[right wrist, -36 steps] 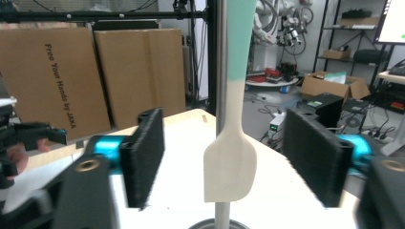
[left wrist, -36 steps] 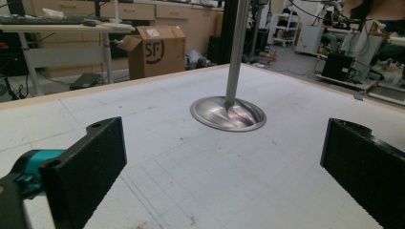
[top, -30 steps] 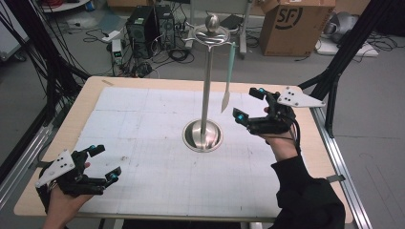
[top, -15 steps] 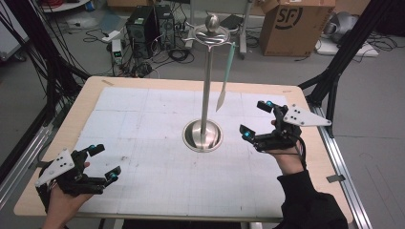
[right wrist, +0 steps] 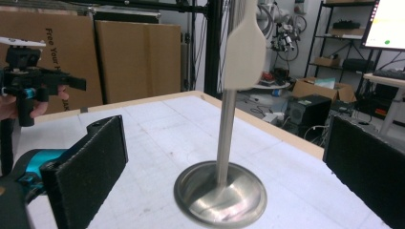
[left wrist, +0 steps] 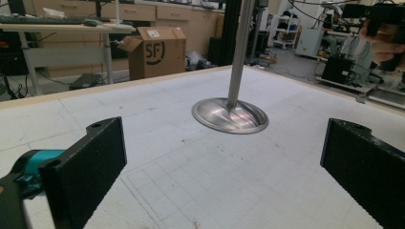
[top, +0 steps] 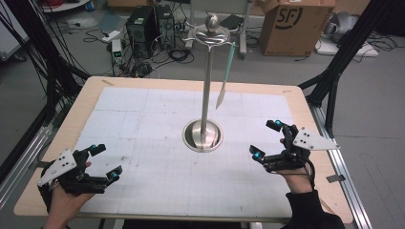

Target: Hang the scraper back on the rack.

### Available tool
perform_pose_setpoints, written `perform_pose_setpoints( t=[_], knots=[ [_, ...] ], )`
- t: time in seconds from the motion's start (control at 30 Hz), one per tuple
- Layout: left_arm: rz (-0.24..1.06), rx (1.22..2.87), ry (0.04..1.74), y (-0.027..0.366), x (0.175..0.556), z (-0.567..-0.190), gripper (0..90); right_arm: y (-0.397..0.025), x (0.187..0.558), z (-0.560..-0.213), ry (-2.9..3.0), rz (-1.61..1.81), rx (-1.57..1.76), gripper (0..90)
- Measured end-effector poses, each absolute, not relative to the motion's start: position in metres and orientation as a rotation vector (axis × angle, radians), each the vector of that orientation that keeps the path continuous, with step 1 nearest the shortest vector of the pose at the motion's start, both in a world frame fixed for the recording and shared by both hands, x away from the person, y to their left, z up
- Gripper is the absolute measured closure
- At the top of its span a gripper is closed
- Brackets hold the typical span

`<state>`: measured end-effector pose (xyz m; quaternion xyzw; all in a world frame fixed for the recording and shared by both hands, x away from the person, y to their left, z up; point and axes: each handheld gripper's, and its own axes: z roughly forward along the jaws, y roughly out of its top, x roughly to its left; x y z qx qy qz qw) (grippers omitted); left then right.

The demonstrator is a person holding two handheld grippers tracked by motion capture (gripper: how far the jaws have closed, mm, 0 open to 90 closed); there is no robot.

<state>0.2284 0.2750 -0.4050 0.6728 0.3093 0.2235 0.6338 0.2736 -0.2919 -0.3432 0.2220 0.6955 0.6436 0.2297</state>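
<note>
High view: nearest the camera, the left gripper [top: 102, 163] sits at the table's [top: 143, 86] near left corner, held low over the white mat [top: 143, 124], jaws spread wide with nothing between them. The right gripper [top: 268, 140] is on the near right side of the mat, its jaws likewise released and empty, pointed toward the middle of the table. Both are well apart from the stand [top: 204, 95], which rises upright from a round metal base [top: 203, 135] at the mat's centre.

From a hook at the stand's top hangs a spatula [top: 224, 76], pale green handle up, pale blade down, clear of the pole and well above the mat. It looks slightly tilted, though the blur in the right gripper view, where the blade [right wrist: 244, 45] crosses in front of the pole, makes that hard to judge.

In the left gripper view the black jaws stand far apart at the frame's edges, the base [left wrist: 230, 115] between them farther off, and the other hand [left wrist: 382, 38] with its gripper shows at upper right.

Beyond the table lie a cardboard box [top: 296, 26], computer cases [top: 148, 26] and loose cables on the floor.
</note>
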Motion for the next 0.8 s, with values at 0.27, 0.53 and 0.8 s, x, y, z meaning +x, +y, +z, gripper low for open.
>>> perform_pose_setpoints(
  t=[0.27, 0.53, 0.8],
  knots=[
    [0.509, 1.530, 0.700, 0.274, 0.230, -0.407, 2.2, -0.303, 0.258, -0.365, 1.905, 1.721, 0.650, 0.2],
    [0.508, 1.521, 0.698, 0.274, 0.231, -0.408, 2.3, -0.313, 0.248, -0.387, 1.917, 1.683, 0.693, 0.2],
    [0.516, 1.517, 0.703, 0.276, 0.230, -0.408, 2.3, -0.322, 0.238, -0.405, 1.883, 1.703, 0.750, 0.2]
  ],
)
